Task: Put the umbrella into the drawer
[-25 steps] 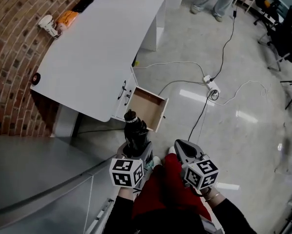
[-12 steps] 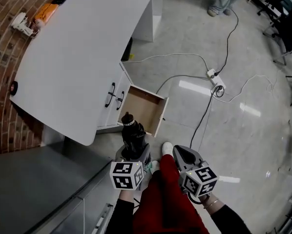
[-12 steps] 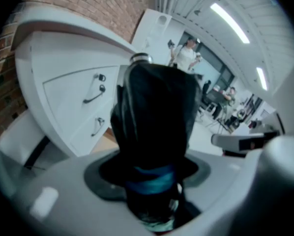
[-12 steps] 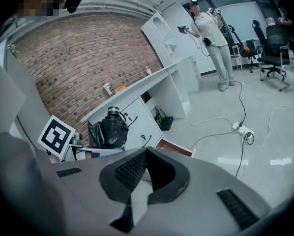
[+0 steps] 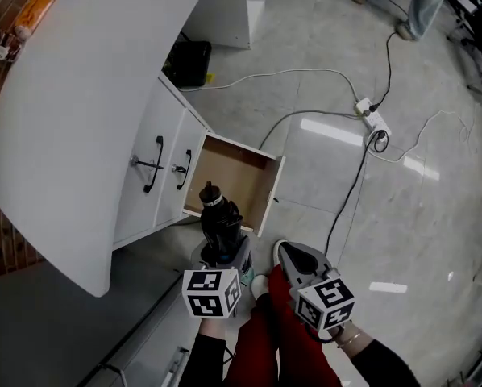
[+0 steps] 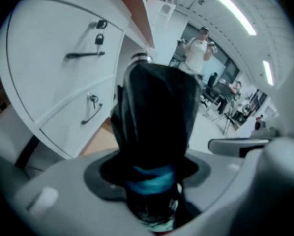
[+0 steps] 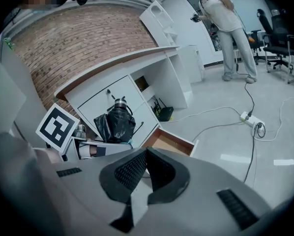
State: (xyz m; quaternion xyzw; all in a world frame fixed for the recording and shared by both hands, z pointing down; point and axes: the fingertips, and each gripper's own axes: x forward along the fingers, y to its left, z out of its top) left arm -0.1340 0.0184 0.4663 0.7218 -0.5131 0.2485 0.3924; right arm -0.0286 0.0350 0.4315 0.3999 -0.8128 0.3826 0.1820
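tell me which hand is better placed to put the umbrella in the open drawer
Left. The left gripper holds the folded black umbrella right before the open white drawer with brown wooden inside; the right gripper is shut and empty.

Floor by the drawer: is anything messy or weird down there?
A bit, yes. Loose white cables snake across the shiny floor to a power strip, not far from the open drawer. Someone could trip on them. The drawer itself looks fine, and nothing seems spilled or broken.
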